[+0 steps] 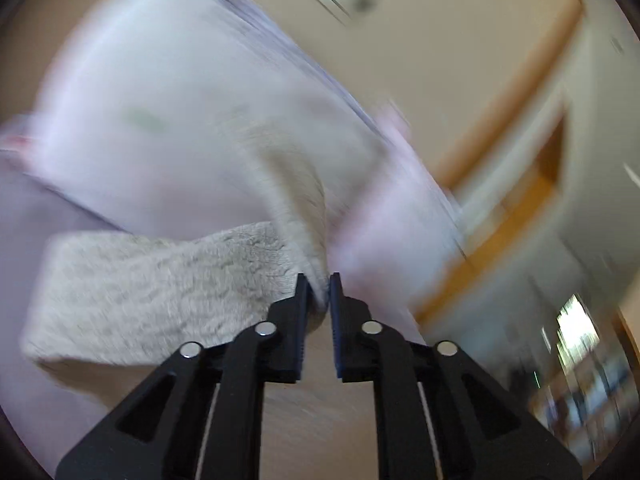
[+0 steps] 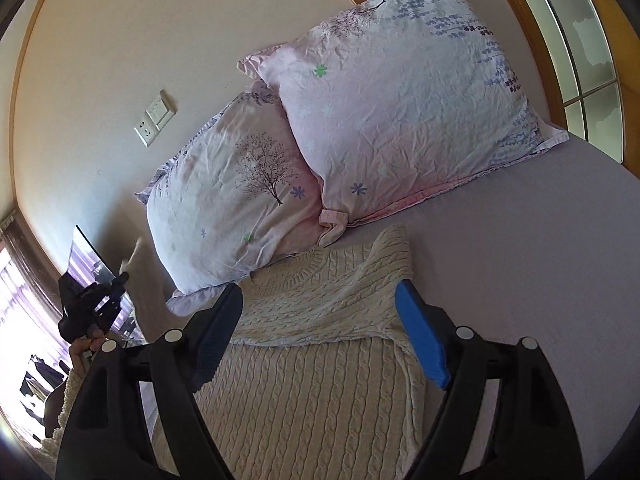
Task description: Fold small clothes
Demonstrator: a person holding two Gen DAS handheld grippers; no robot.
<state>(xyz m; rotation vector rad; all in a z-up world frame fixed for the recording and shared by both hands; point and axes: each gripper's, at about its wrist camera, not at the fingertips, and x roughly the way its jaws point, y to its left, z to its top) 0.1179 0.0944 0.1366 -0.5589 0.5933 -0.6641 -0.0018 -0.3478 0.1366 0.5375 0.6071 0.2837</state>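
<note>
A cream cable-knit sweater (image 2: 320, 368) lies on the lilac bed sheet (image 2: 540, 280), its top part folded down over the body. My right gripper (image 2: 320, 320) is open and empty just above the sweater, its jaws astride the folded part. In the blurred left wrist view, my left gripper (image 1: 319, 292) is shut on a fold of the cream sweater (image 1: 160, 292), which hangs lifted to the left of the fingers. The left gripper also shows at the left edge of the right wrist view (image 2: 92, 308), held in a hand.
Two floral pillows (image 2: 400, 112) (image 2: 236, 208) lean against the wall at the head of the bed, just beyond the sweater. A wall socket plate (image 2: 155, 118) is above them. A wood-framed window (image 2: 576, 52) is at the right.
</note>
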